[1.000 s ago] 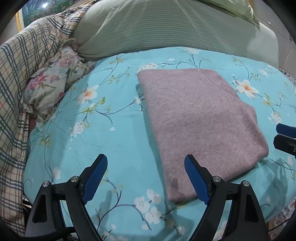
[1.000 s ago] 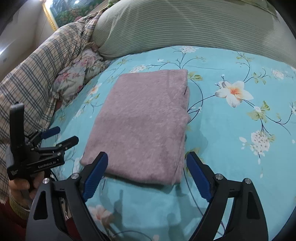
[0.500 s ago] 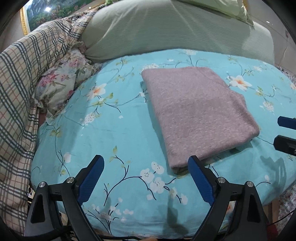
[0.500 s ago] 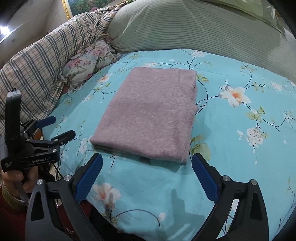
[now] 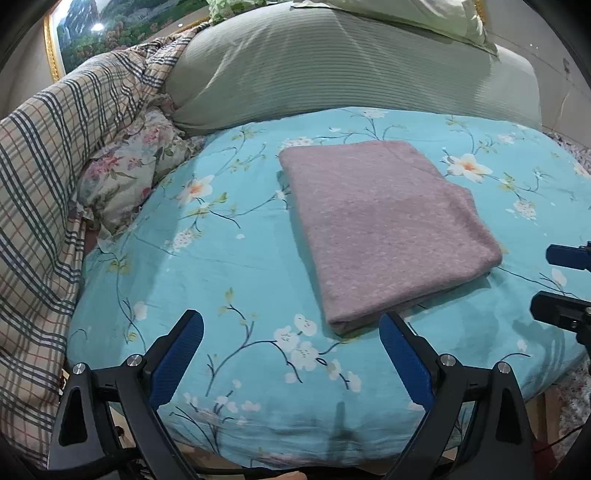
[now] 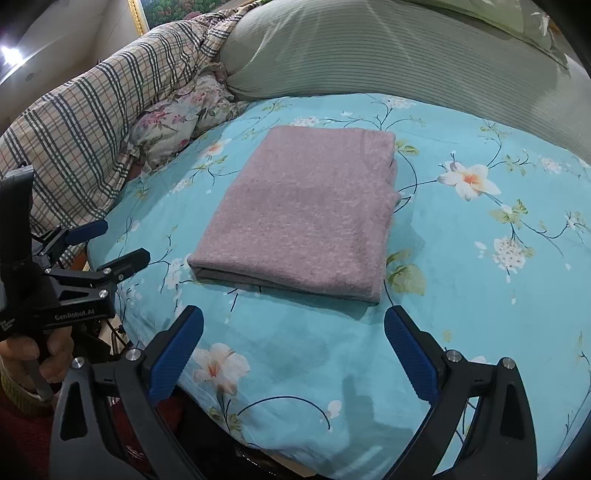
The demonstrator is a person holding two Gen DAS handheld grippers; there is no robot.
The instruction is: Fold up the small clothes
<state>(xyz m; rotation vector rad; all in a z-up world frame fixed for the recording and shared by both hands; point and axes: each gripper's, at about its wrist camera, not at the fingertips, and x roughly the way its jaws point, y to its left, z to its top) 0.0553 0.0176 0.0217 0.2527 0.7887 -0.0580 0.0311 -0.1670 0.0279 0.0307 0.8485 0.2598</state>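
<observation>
A mauve knit garment, folded into a flat rectangle, lies on the turquoise floral bedcover; it also shows in the right wrist view. My left gripper is open and empty, just in front of the garment's near left corner and off it. My right gripper is open and empty, in front of the garment's near edge and off it. The left gripper also shows in the right wrist view, and the right gripper at the right edge of the left wrist view.
A green striped pillow lies behind the garment. A plaid blanket and a floral pillow are piled at the left. The bed's front edge curves below my grippers. A framed picture hangs at the back.
Both grippers have drawn back from the folded garment toward the bed's front edge, open and empty throughout. The garment has not moved.
</observation>
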